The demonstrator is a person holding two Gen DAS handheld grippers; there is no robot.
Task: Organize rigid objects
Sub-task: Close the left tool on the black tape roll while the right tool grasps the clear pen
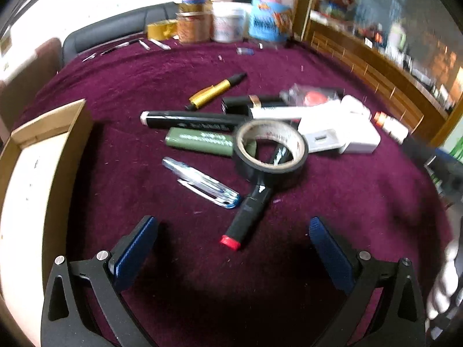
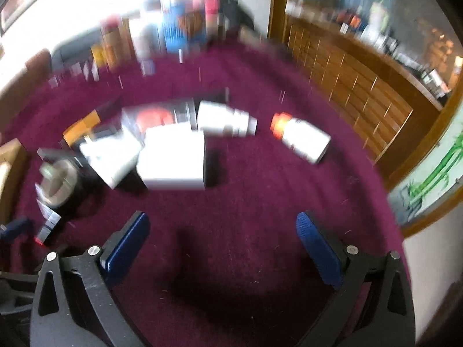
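A pile of objects lies on the maroon cloth. In the left wrist view I see a black tape roll (image 1: 270, 150), a black marker with a red cap (image 1: 249, 217), a clear blue pen (image 1: 202, 182), a green lighter (image 1: 199, 141), a long black marker (image 1: 188, 120), a gold pen (image 1: 217, 90) and white chargers (image 1: 338, 137). My left gripper (image 1: 233, 228) is open and empty just short of the red cap. In the blurred right wrist view, my right gripper (image 2: 222, 225) is open and empty, short of a white charger (image 2: 173, 162) and a white bottle (image 2: 302, 137).
An open wooden box (image 1: 34, 156) stands at the left edge of the left wrist view. Jars and tape rolls (image 1: 225, 20) stand at the table's far edge. A wooden cabinet (image 2: 353, 78) runs along the right side.
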